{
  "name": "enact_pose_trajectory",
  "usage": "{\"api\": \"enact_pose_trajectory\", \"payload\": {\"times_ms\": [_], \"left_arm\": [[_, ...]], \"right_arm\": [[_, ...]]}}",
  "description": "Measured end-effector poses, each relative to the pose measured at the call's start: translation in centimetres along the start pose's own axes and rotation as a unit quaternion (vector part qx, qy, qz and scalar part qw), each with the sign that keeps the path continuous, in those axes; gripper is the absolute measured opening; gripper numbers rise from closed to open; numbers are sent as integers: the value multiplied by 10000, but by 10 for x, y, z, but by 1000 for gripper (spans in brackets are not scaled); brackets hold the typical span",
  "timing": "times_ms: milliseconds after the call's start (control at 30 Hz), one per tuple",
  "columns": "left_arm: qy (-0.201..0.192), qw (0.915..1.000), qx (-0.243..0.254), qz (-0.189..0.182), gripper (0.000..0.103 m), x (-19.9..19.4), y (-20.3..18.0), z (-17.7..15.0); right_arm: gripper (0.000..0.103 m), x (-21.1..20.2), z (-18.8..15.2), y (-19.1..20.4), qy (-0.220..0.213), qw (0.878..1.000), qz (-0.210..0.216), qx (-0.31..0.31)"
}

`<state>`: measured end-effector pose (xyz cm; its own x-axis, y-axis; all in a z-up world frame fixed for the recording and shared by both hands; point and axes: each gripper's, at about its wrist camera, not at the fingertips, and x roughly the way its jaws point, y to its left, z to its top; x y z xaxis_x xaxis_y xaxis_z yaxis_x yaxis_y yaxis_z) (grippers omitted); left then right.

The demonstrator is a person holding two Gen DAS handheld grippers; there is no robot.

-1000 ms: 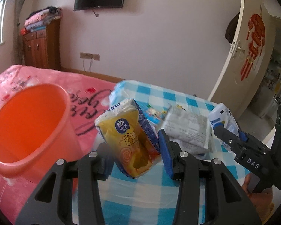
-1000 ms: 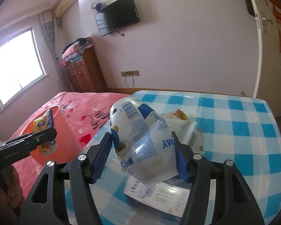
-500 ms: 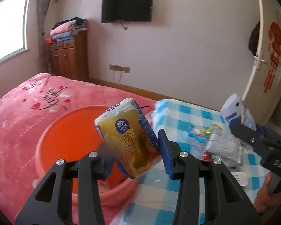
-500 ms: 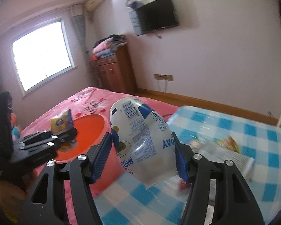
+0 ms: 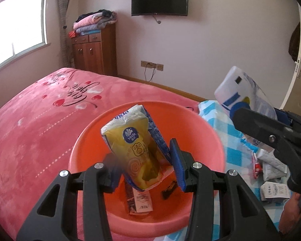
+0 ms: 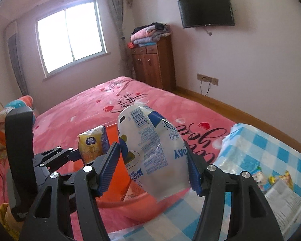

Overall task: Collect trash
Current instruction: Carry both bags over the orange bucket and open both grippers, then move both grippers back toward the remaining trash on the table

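Observation:
My left gripper (image 5: 144, 166) is shut on a yellow tissue pack (image 5: 136, 148) and holds it over the orange basin (image 5: 202, 128) on the pink bed. Wrappers (image 5: 139, 198) lie on the basin's bottom. My right gripper (image 6: 153, 170) is shut on a white and blue plastic bag (image 6: 156, 150) just right of the basin (image 6: 118, 184); the bag also shows in the left wrist view (image 5: 244, 92). The left gripper with the tissue pack (image 6: 91, 143) shows in the right wrist view.
A blue checked cloth (image 6: 271, 152) lies on the bed right of the basin, with paper packets (image 5: 273, 162) and small wrappers (image 6: 271, 177) on it. A wooden cabinet (image 5: 94, 54) stands by the far wall. A pink blanket (image 5: 30, 120) covers the bed.
Both grippers have swung left from the checked cloth to the orange basin, carrying the tissue pack and the plastic bag. The tissue pack now hangs over the basin's inside.

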<state>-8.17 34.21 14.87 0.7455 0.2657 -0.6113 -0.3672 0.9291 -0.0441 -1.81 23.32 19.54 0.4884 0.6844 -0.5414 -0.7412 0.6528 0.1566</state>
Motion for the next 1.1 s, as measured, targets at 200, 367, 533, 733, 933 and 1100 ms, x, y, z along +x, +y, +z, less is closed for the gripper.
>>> {"api": "enact_pose_trajectory", "payload": {"times_ms": [200,367,533,733,933,1100], "left_arm": [[66,9998,-44,197,62,11,10,-4],[11,9994,-55,339,77,11,10,-7],[-59,9992,-10,406,84,5,4,-9],[-132,9991,153,380,84,-3,-13,-10],[-206,9987,408,225,85,-14,-44,-11],[-276,9977,619,71,85,-22,-72,-14]], "right_arm": [[68,23,-3,10,208,9997,74,-56],[88,15,-8,9,40,10000,-44,-10],[91,-2,-12,-2,-152,9996,-198,109],[93,-30,-25,-19,-379,9972,-606,200],[93,-57,-45,-40,-512,9939,-912,344],[93,-79,-63,-58,-591,9908,-1126,464]]}}
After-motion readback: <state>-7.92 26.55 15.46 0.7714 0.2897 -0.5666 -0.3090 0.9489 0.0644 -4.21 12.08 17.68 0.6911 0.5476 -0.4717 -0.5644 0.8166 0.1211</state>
